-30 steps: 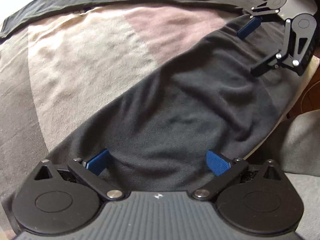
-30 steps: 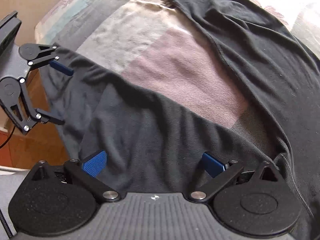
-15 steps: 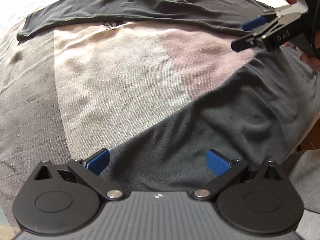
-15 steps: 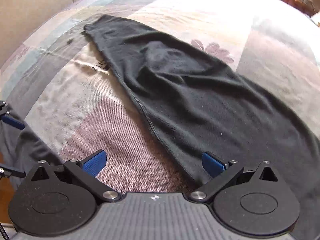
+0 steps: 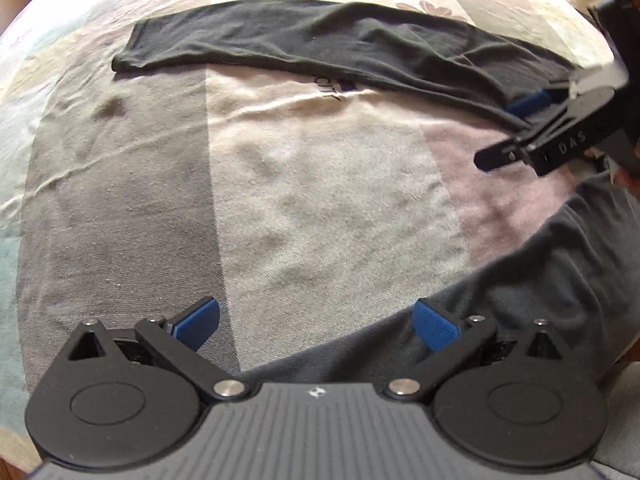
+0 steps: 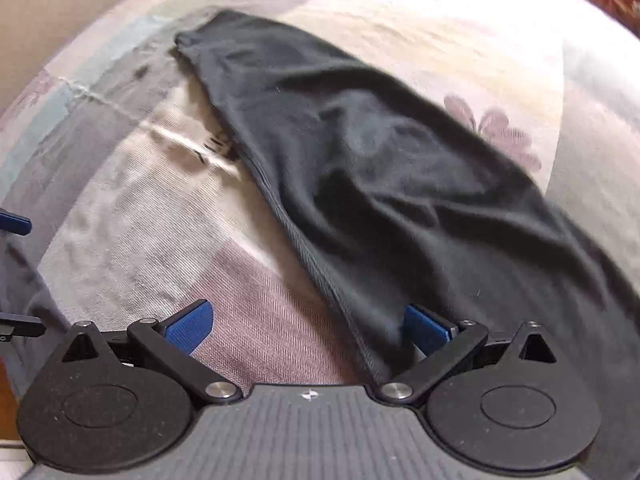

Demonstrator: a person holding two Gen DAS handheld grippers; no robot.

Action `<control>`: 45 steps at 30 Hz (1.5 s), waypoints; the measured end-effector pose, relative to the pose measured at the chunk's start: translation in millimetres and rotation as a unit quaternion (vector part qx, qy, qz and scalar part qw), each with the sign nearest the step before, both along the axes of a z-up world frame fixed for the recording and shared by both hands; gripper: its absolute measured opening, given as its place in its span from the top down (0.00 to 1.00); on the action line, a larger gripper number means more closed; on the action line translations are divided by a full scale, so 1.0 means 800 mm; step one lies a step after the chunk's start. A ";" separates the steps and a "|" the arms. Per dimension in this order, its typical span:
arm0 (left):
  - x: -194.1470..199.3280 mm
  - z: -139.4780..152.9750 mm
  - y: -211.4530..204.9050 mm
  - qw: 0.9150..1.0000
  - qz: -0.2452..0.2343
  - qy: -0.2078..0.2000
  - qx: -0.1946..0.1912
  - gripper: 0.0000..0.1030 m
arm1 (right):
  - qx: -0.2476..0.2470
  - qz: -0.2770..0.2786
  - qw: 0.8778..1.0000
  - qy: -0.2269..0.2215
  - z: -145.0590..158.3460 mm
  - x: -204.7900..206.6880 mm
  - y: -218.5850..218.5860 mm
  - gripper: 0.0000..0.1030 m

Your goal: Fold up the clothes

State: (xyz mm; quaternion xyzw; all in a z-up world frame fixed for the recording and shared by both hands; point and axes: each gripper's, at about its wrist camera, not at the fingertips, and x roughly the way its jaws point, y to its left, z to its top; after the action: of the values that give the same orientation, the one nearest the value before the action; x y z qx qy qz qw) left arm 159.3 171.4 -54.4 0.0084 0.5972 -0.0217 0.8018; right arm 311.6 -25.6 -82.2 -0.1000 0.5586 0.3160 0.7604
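Observation:
A black garment lies on the bed in two long parts. In the left wrist view the far part stretches across the bed and the near part lies at the lower right. My left gripper is open over the bedspread at the near part's edge, holding nothing. My right gripper hovers at the far part's right end. In the right wrist view the right gripper is open, with the garment hem running between its fingers close to the right pad. The left gripper shows at the left edge.
The bedspread is a patchwork of grey, cream and pink blocks with a flower print beyond the garment. The bed edge drops off at the lower right of the left wrist view. A hand holds the right gripper.
Both grippers have left the near part of the garment and moved up the bed. The right gripper has swung over to the far part's hem. Both stayed open.

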 end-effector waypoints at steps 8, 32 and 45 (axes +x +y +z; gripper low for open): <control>0.035 0.009 0.018 0.999 0.017 -0.023 -0.037 0.01 | 0.023 -0.057 0.998 0.002 0.023 -0.020 -0.018 0.00; 0.217 -0.021 -0.036 0.978 -0.174 -0.061 -0.100 0.01 | 0.000 -0.201 0.979 0.032 0.001 -0.019 -0.058 0.00; 0.307 -0.011 0.043 0.989 -0.066 -0.105 -0.086 0.01 | -0.009 -0.200 0.980 0.021 0.001 -0.024 -0.055 0.00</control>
State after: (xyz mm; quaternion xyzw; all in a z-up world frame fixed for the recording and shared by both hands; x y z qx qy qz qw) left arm 405.2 205.7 -63.0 -0.0187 0.5035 -0.1247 0.8548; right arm 292.0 -69.2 -81.3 0.0138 0.5856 0.1546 0.7956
